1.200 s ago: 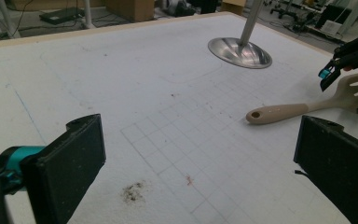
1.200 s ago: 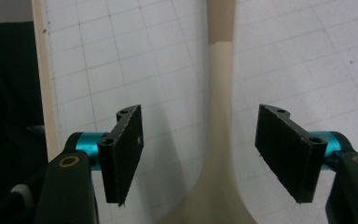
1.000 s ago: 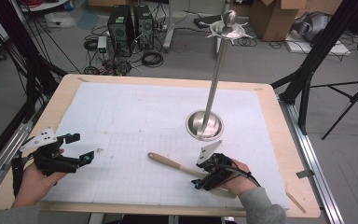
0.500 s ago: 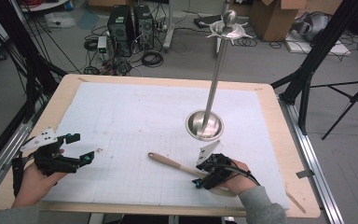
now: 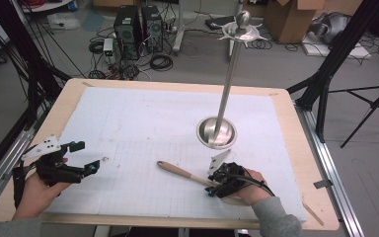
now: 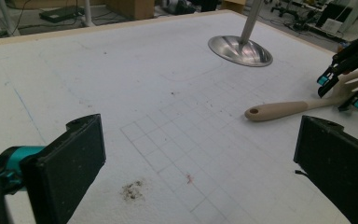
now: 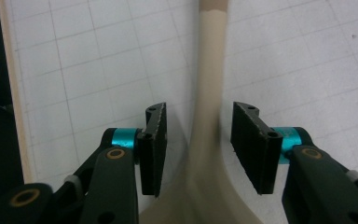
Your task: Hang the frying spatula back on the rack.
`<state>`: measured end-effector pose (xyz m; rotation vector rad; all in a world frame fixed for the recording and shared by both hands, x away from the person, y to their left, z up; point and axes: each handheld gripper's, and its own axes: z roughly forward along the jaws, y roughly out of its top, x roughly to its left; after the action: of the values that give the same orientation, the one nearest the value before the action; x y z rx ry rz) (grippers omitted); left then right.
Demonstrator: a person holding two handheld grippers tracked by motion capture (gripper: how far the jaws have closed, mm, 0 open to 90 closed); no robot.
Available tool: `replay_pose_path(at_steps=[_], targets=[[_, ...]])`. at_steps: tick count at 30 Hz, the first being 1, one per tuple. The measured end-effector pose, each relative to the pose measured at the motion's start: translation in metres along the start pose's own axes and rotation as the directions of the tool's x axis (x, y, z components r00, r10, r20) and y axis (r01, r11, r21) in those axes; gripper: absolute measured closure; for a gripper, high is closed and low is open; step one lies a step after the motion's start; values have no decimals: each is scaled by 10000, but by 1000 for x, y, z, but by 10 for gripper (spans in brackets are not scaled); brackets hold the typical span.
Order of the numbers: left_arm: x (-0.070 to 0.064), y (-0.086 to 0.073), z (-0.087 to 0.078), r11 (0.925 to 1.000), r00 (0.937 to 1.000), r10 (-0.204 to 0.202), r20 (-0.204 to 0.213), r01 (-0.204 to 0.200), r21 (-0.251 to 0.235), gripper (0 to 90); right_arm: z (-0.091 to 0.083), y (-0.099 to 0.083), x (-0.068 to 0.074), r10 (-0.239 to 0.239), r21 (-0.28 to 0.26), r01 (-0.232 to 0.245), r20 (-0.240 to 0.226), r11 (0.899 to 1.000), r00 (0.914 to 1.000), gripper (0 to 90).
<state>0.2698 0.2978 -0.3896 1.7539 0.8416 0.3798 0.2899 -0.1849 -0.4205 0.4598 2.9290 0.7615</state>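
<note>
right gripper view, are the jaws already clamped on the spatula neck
No, the right gripper has its jaws open, with a gap of white mat showing on each side of the spatula neck between them.

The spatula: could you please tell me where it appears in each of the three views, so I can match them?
High view: the spatula lies low, right of centre, its handle pointing up-left from the right gripper.
Left gripper view: at the right, mid-height, its hole end pointing left.
Right gripper view: centre, its neck running top to bottom between the open jaws.
Shared landmark: the grid mat under it.
</note>
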Motion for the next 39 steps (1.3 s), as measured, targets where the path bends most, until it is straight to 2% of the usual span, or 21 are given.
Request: replay_pose_path(at_steps=[6, 18, 24, 32, 39], targets=[[0, 0, 0, 10000, 10000, -12, -13, 12, -21, 24, 0, 1, 2, -225, 34, 226, -78, 9997, 9997, 620], [0, 0, -1, 10000, 10000, -43, 5, 43, -45, 24, -1, -2, -1, 39, -13, -39, 56, 10000, 10000, 737], [0, -1, -1, 10000, 10000, -69, -9, 69, -26, 24, -2, -1, 0, 292, 11, -292, 137, 9996, 9995, 755], [1, -1, 0, 10000, 10000, -55, 6, 55, 4, 24, -2, 0, 0, 305, 29, -306, 199, 9995, 9993, 760], [0, -1, -1, 10000, 10000, 19, -50, -19, -45, 24, -4, -1, -1, 395, -58, -394, 63, 9992, 9992, 760]])
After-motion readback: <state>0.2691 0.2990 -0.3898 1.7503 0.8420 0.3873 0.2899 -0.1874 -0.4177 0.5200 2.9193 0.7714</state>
